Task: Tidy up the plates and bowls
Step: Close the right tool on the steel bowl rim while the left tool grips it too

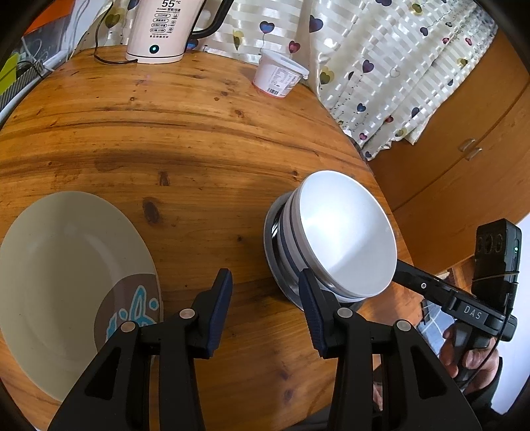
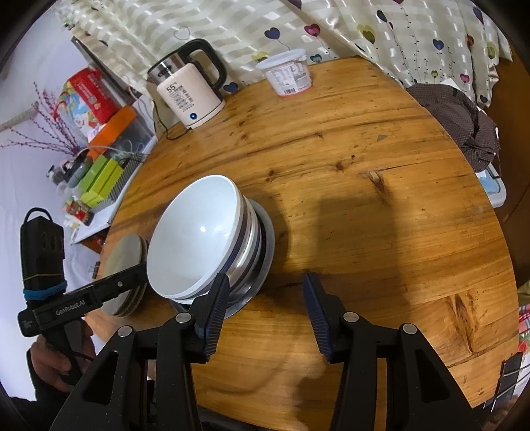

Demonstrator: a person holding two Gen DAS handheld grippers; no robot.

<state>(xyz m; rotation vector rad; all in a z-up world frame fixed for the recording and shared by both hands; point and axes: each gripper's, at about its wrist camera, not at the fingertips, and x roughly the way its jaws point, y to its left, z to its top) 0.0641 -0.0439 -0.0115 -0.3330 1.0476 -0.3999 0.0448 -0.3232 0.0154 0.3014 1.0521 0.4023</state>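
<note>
A stack of white bowls with dark stripes (image 1: 344,232) sits in a metal bowl (image 1: 275,262) on the round wooden table (image 1: 185,132). It also shows in the right wrist view (image 2: 198,238). A beige plate with a blue and brown motif (image 1: 66,281) lies at the left; from the right wrist view it is a stack of plates (image 2: 127,258). My left gripper (image 1: 265,298) is open and empty between plate and bowls, its right finger just before the stack. My right gripper (image 2: 266,298) is open and empty, its left finger beside the bowls.
A pink electric kettle (image 1: 162,30) with its cord stands at the table's far edge, a white lidded tub (image 1: 280,76) near it. A heart-patterned curtain (image 1: 397,66) hangs behind. A cluttered shelf (image 2: 99,139) stands left of the table. Dark cloth (image 2: 463,122) lies at the right edge.
</note>
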